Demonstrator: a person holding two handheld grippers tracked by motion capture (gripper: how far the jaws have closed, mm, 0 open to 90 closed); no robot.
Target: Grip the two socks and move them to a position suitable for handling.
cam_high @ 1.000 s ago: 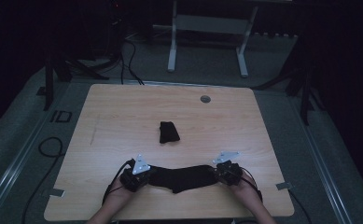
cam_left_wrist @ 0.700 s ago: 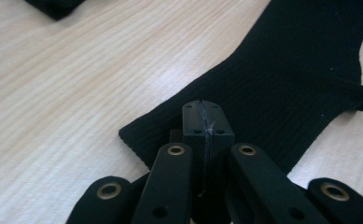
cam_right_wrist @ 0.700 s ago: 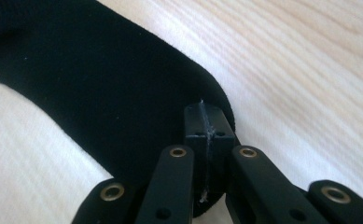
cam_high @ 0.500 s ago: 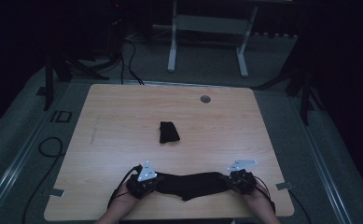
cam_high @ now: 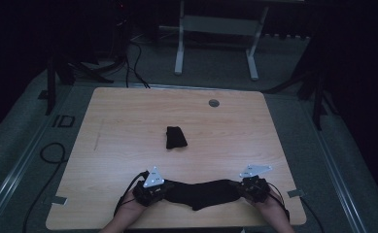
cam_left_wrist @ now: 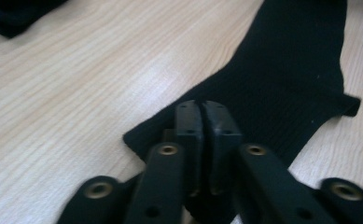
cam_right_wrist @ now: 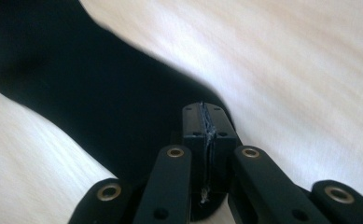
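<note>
A black sock [cam_high: 201,194] lies stretched flat near the front edge of the wooden table [cam_high: 128,121]. My left gripper [cam_high: 163,188] is shut on its left end, and in the left gripper view the sock [cam_left_wrist: 282,74] runs away from the closed gripper [cam_left_wrist: 203,106]. My right gripper [cam_high: 240,187] is shut on the sock's right end; in the right gripper view the fabric [cam_right_wrist: 76,79] spreads to the left of the closed gripper [cam_right_wrist: 202,108]. A second black sock, folded [cam_high: 176,137], rests at the table's middle.
A round grommet [cam_high: 214,103] sits near the table's far edge. A metal frame [cam_high: 215,29] stands on the floor beyond the table, with cables [cam_high: 133,53] to its left. Dark corner of the folded sock [cam_left_wrist: 16,14] shows top left in the left gripper view.
Both grippers have drawn the stretched sock toward the table's front edge. The folded sock has not moved.
</note>
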